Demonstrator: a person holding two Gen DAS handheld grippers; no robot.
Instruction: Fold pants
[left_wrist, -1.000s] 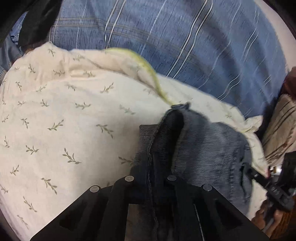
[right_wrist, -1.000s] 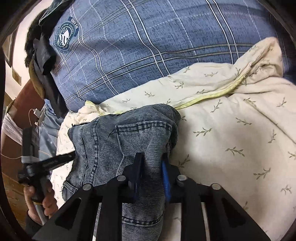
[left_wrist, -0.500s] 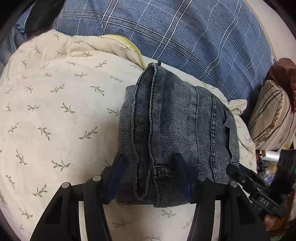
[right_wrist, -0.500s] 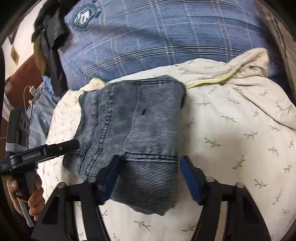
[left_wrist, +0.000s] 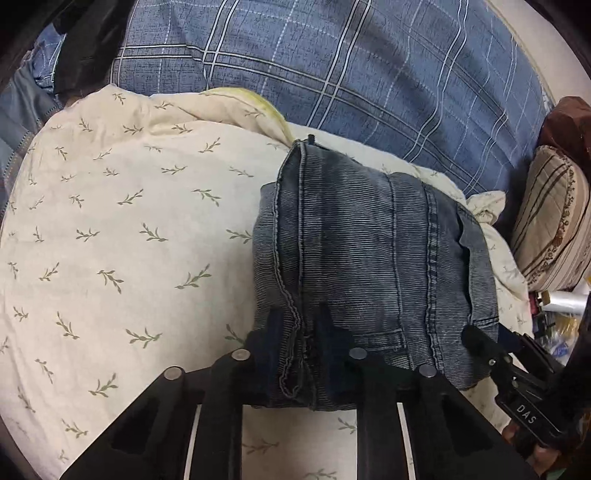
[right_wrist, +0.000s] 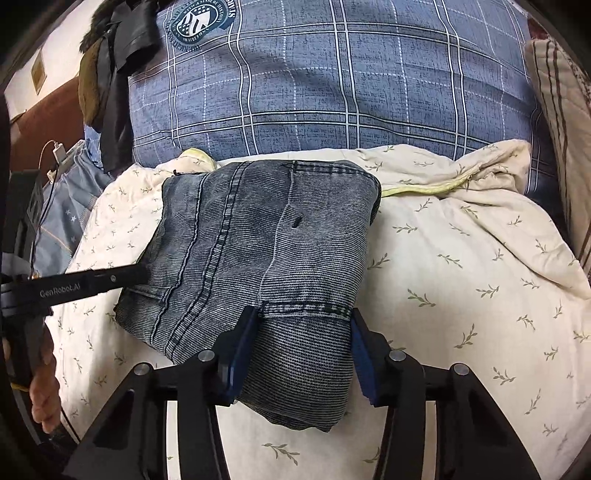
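Left wrist view: the folded jeans lie on the leaf-print quilt of the bed. The left gripper has just been closing; its jaws, narrow, pinch the seamed near edge. Pulling there could peel the top layer open.

Right wrist view: the right gripper, also just closing, has its jaws half-wide around the near fold; whether the pads press is unclear. Squeezing could bunch the stack.

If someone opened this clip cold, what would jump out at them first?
The folded dark jeans lying mid-frame on the cream leaf-print quilt. Both tongs have just been closing: the left tongs pinch the near seam fold, the right tongs bracket the near edge. Behind lies a blue plaid cover.
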